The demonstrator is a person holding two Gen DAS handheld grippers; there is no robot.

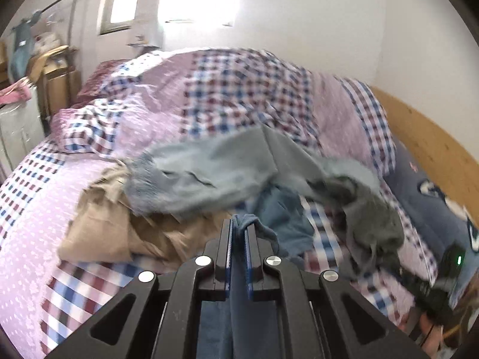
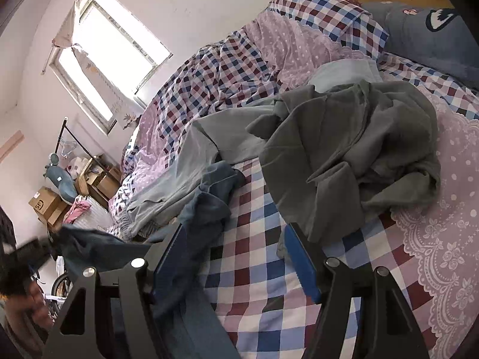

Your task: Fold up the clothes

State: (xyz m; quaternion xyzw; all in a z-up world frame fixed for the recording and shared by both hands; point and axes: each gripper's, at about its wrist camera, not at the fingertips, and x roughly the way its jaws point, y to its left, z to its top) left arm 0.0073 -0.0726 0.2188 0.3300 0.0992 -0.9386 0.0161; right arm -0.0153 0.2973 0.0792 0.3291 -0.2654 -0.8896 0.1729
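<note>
The left gripper (image 1: 238, 230) had its two fingers pressed together on an edge of the dark blue cloth garment (image 1: 281, 209), which hung over the checked pink and purple bedcover (image 2: 263, 269). The right gripper (image 2: 233, 239) stood wide open, the same blue garment lying against its left finger (image 2: 167, 254), beside a crumpled grey jacket (image 2: 359, 149).

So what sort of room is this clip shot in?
A lived-in bedroom, most likely: a bed under a checked quilt, a wooden headboard and a blue pillow, with loose clothes on top.
</note>
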